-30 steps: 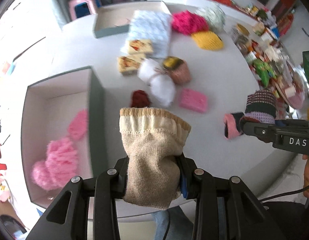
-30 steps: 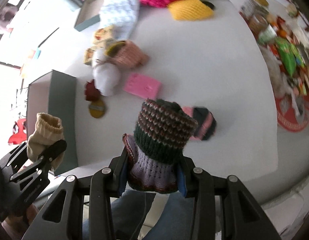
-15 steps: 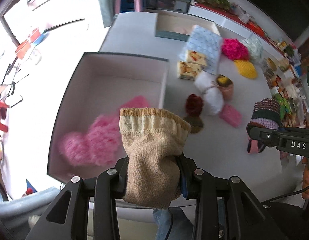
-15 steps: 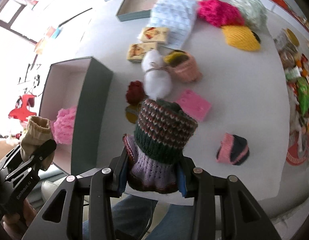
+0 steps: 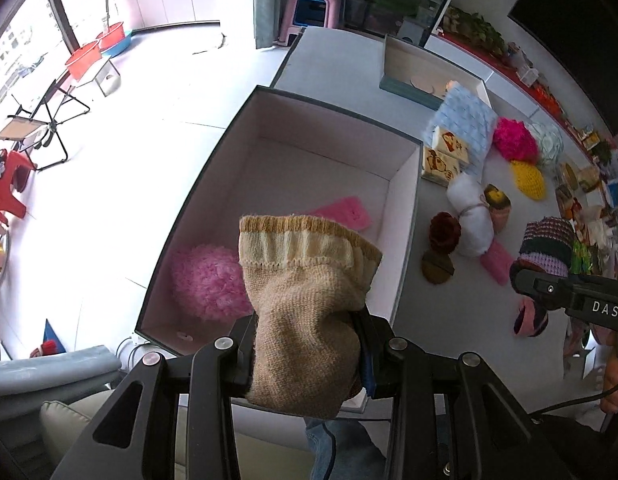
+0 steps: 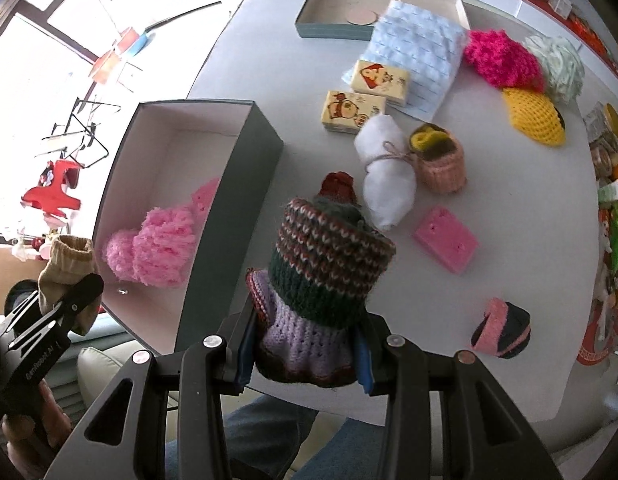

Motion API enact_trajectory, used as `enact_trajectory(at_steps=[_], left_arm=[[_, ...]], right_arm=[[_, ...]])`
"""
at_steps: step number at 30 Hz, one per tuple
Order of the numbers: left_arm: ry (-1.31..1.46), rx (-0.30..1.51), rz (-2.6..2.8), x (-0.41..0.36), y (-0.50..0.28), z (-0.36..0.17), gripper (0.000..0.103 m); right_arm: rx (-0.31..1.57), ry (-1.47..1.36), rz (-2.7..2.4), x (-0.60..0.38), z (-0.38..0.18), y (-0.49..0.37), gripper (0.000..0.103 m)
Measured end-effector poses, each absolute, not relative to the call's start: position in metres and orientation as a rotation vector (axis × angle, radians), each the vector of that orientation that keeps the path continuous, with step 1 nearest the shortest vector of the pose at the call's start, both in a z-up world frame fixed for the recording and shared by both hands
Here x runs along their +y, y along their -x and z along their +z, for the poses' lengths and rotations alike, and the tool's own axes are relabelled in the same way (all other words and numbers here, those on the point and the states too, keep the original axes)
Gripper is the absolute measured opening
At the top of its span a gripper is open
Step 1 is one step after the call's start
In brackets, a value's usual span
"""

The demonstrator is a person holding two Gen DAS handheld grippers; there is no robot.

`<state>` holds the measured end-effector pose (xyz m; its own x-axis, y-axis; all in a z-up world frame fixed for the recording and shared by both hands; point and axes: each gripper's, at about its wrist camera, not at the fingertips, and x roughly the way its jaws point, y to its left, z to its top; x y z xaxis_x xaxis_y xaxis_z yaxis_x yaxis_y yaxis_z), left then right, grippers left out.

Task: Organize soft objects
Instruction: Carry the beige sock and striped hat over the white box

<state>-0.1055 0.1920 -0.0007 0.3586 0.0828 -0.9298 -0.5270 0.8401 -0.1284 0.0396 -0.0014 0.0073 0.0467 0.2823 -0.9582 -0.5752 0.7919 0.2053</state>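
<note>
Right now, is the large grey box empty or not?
Not empty. The large grey box holds a fluffy pink pompom and a flat pink sponge on its white floor.

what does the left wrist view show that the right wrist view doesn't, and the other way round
Only the left wrist view: the pink stool past the table's far end, and the whole flat pink sponge on the box floor.

Only the right wrist view: the left claw seen from outside, shut on the beige knit sock, and the full pink-and-black knit piece.

Both: the open grey box holding the fluffy pink pompom, the white bundle tied with twine, and the right claw shut on the striped knit sock.
</note>
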Motion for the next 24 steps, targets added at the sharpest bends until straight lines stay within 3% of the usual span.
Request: enact_trajectory(at_steps=[24], left_arm=[[0.542, 1.128, 0.427, 0.223, 0.114, -0.020, 0.038]], right_arm=[[1.333, 0.415, 0.661, 0.039, 0.018, -0.031, 0.043]])
